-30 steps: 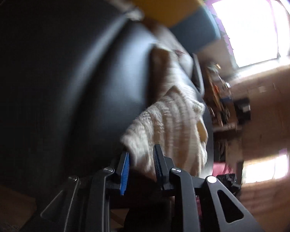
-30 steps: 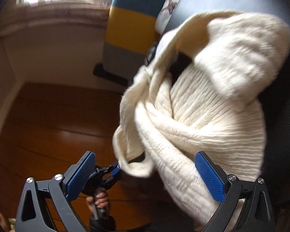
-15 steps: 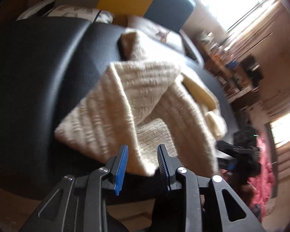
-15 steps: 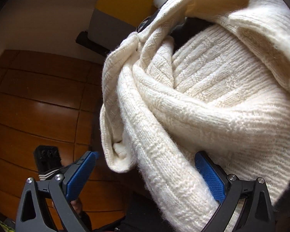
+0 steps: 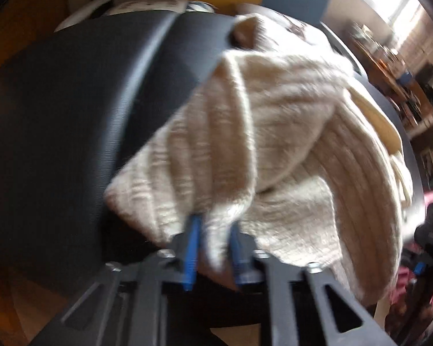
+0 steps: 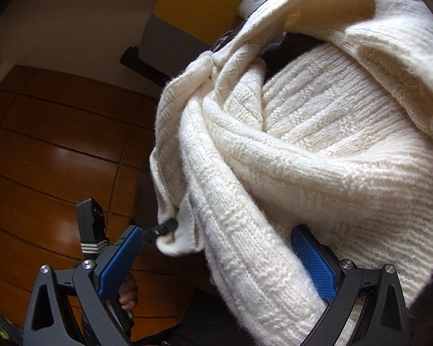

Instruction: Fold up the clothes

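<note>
The left claw (image 5: 213,248) pinches a thin edge of the cream sweater (image 6: 317,150) bunched on the black chair (image 5: 72,115), the right claw (image 6: 216,262) gapes, so the knit could slip free.

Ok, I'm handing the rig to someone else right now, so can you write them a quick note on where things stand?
Left gripper: shut on an edge fold of the cream ribbed knit sweater.
Right gripper: open, jaws wide, a thick roll of sweater between them, not clamped.
The sweater lies bunched and twisted over the black padded seat, one part hanging off its edge above the wooden floor.
Done: one edge picked up. Left: spread it flat, then every fold.
</note>
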Demonstrator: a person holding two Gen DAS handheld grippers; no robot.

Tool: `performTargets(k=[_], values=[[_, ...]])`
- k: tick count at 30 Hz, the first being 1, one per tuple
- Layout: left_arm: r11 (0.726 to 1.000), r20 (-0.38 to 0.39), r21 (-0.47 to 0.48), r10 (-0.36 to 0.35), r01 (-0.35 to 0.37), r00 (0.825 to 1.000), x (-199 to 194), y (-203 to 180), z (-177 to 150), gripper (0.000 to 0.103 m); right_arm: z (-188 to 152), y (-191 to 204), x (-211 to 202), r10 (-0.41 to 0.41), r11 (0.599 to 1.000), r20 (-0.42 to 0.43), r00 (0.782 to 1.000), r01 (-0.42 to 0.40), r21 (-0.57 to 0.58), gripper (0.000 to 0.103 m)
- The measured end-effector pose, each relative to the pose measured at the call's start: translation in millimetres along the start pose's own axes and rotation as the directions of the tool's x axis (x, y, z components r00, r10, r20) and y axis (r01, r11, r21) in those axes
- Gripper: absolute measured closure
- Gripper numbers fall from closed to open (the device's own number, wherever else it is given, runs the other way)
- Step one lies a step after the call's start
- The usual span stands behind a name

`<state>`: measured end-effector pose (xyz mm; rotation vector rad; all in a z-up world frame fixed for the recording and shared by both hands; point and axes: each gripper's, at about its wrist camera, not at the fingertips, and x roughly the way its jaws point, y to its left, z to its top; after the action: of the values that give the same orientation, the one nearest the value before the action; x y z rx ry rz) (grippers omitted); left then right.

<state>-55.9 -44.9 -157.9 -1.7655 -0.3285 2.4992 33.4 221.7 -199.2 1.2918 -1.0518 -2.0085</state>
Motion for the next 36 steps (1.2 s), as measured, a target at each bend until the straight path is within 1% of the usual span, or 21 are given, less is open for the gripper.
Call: performTargets(k=[2,3,6,8,11,13,14,15,16,17,19,20,22,23,24,25,27,28,30,32,36], values=[[0.996,0.018,-0.074,-0.047,0.048,0.999,-9,24,7,0.095,2,1,4,0.008,1.000,-0.016,1.000,-0.008,0.022,0.000],[0.990,0.047,-0.126,-0.057,0.062,0.997,-18,43,15,0.095,3,1,6,0.021,0.999,-0.027,0.999,-0.019,0.041,0.000],[0.960,0.147,-0.265,-0.055,0.093,0.988,-51,102,34,0.095,5,7,17,0.035,0.998,-0.060,0.998,-0.031,0.053,0.000],[0.934,0.207,-0.349,-0.004,0.078,0.978,-75,146,44,0.095,6,17,30,0.022,0.999,-0.087,0.996,-0.019,0.026,0.000],[0.901,0.224,-0.433,0.136,-0.026,0.965,-94,196,55,0.095,7,31,51,0.010,1.000,-0.132,0.991,-0.012,-0.009,0.000],[0.862,0.183,-0.502,0.189,-0.073,0.965,-95,230,59,0.093,8,41,64,0.006,0.999,-0.163,0.987,-0.011,-0.032,0.000],[0.844,0.162,-0.531,0.188,-0.075,0.969,-95,242,60,0.092,8,46,68,0.009,0.999,-0.182,0.983,-0.018,-0.045,0.000],[0.820,0.154,-0.570,0.173,-0.055,0.973,-96,252,58,0.090,8,50,71,0.013,0.998,-0.201,0.979,-0.025,-0.059,0.000],[0.792,0.175,-0.611,0.140,-0.004,0.975,-101,259,52,0.089,8,55,74,0.016,0.997,-0.219,0.976,-0.033,-0.072,0.000],[0.776,0.210,-0.629,0.112,0.047,0.971,-107,261,45,0.089,9,59,72,0.017,0.995,-0.220,0.975,-0.038,-0.091,0.000],[0.792,0.287,-0.600,0.079,0.115,0.955,-123,250,31,0.089,12,66,61,0.018,0.990,-0.206,0.978,-0.046,-0.130,0.000],[0.802,0.325,-0.579,0.063,0.146,0.944,-132,244,24,0.088,16,70,49,0.013,0.987,-0.172,0.985,-0.040,-0.155,0.000],[0.833,0.376,-0.486,-0.075,0.265,0.924,-140,207,17,0.084,24,77,26,0.003,0.979,-0.103,0.995,-0.024,-0.201,0.000],[0.838,0.374,-0.435,-0.165,0.330,0.912,-134,189,14,0.084,30,80,19,-0.022,0.976,-0.070,0.997,0.006,-0.220,0.000],[0.839,0.349,-0.390,-0.247,0.379,0.904,-124,170,10,0.084,36,82,13,-0.049,0.971,-0.035,0.998,0.039,-0.237,0.000],[0.837,0.316,-0.348,-0.320,0.423,0.893,-113,150,6,0.084,43,85,8,-0.111,0.961,0.003,0.994,0.109,-0.256,0.000],[0.816,0.237,-0.269,-0.459,0.511,0.857,-91,109,-2,0.084,48,89,8,-0.217,0.931,0.049,0.975,0.221,-0.289,0.000],[0.810,0.200,-0.255,-0.491,0.529,0.848,-81,93,-8,0.084,51,91,9,-0.252,0.915,0.070,0.965,0.261,-0.306,0.000],[0.803,0.129,-0.249,-0.526,0.541,0.840,-63,62,-22,0.084,53,91,12,-0.306,0.885,0.098,0.947,0.320,-0.338,0.000],[0.821,0.086,-0.245,-0.512,0.516,0.855,-48,42,-26,0.082,55,85,12,-0.359,0.845,0.121,0.926,0.377,-0.378,0.000],[0.885,0.060,-0.230,-0.401,0.404,0.914,-31,33,-44,0.077,67,72,27,-0.459,0.771,0.145,0.876,0.474,-0.426,0.000]])
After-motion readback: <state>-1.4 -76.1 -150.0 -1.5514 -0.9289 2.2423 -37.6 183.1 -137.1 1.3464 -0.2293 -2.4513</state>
